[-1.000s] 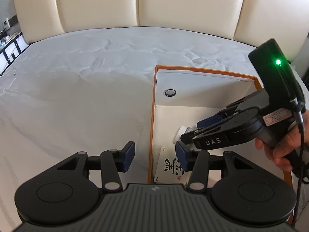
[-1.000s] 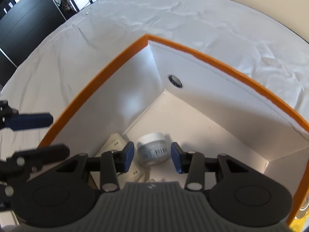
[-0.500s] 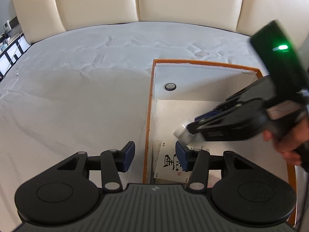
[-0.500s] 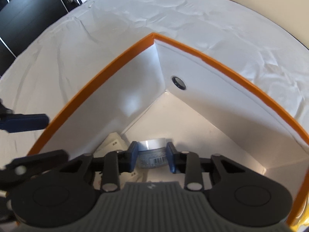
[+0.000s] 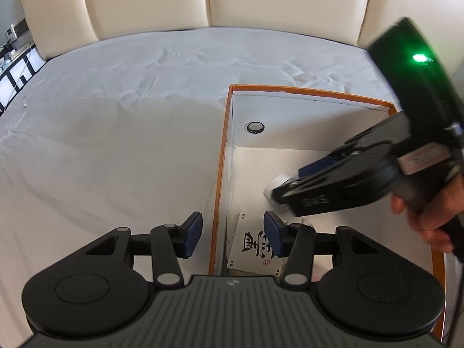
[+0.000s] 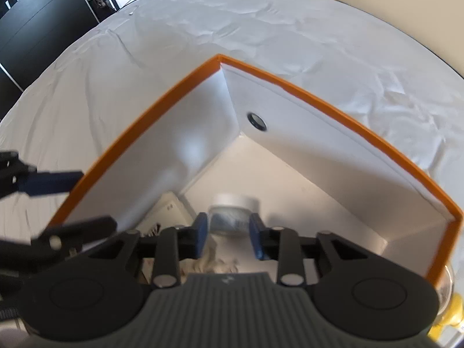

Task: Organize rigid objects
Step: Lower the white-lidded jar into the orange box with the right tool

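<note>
An orange-rimmed white box [image 5: 221, 156] lies open on the white bed sheet; it also shows in the right wrist view [image 6: 342, 110]. My right gripper [image 6: 227, 233] is shut on a small white-lidded jar [image 6: 232, 213] and holds it inside the box above the floor. In the left wrist view the jar [image 5: 278, 184] shows at the tip of the right gripper [image 5: 290, 187]. My left gripper [image 5: 232, 233] is open and empty, straddling the box's left wall at its near end. A flat packet with black calligraphy [image 5: 255, 246] lies in the box's near corner.
A cream padded headboard [image 5: 261, 0] stands behind the bed. Dark furniture [image 6: 37, 23] stands beyond the bed edge at upper left. A yellow object [image 6: 446, 316] and a clear rim sit outside the box at lower right. Crumpled white paper [image 6: 217, 264] lies under the right gripper.
My right gripper closed on the jar, lifted it off the box floor and drew back toward the right. My left gripper stayed open and nearly still.
</note>
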Available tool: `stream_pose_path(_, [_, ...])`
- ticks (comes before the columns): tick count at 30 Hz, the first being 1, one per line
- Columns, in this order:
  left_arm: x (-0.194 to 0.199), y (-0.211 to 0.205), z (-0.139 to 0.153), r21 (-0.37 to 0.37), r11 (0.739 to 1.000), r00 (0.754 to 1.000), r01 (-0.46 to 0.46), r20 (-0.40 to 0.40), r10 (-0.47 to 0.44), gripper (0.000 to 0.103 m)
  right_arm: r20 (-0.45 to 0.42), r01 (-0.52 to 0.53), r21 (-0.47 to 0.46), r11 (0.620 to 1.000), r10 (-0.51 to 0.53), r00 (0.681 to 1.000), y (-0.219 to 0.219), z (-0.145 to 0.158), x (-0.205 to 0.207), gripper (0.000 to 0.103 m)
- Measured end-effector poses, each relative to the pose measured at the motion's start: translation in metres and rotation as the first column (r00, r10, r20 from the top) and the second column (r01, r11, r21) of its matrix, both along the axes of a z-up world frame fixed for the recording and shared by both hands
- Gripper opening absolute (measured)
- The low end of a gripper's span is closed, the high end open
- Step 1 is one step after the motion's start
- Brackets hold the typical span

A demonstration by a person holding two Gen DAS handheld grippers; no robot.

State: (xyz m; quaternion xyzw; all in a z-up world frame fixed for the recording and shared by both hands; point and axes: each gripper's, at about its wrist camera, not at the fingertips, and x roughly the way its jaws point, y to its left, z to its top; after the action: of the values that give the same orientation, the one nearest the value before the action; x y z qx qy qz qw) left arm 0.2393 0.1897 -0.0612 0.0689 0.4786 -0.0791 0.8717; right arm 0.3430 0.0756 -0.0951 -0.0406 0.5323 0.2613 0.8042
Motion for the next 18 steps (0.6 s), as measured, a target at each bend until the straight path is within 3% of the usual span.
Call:
stream_pose_path(8, [0.020, 0.001, -0.010, -0.001, 1.000, 0.997, -0.009, -0.078, 0.009, 0.057, -0.060, 0.025, -0.039, 0.999, -0.027, 0.998, 0.013, -0.016, 0.022, 0.043])
stream_pose_path(13, [0.024, 0.000, -0.011, -0.012, 1.000, 0.996, -0.002, -0.093, 0.001, 0.034, -0.046, -0.003, -0.015, 1.000, 0.002, 0.999, 0.006, -0.013, 0.016, 0.042])
stream_pose_path(16, [0.022, -0.002, -0.012, 0.003, 1.000, 0.996, -0.001, -0.088, 0.001, 0.031, -0.034, -0.022, -0.006, 1.000, 0.022, 0.999, -0.002, -0.008, 0.004, 0.040])
stream_pose_path(18, [0.021, -0.002, -0.011, 0.009, 1.000, 0.997, -0.005, -0.080, 0.006, 0.029, -0.043, -0.035, -0.019, 0.999, 0.034, 0.998, -0.007, -0.009, -0.003, 0.029])
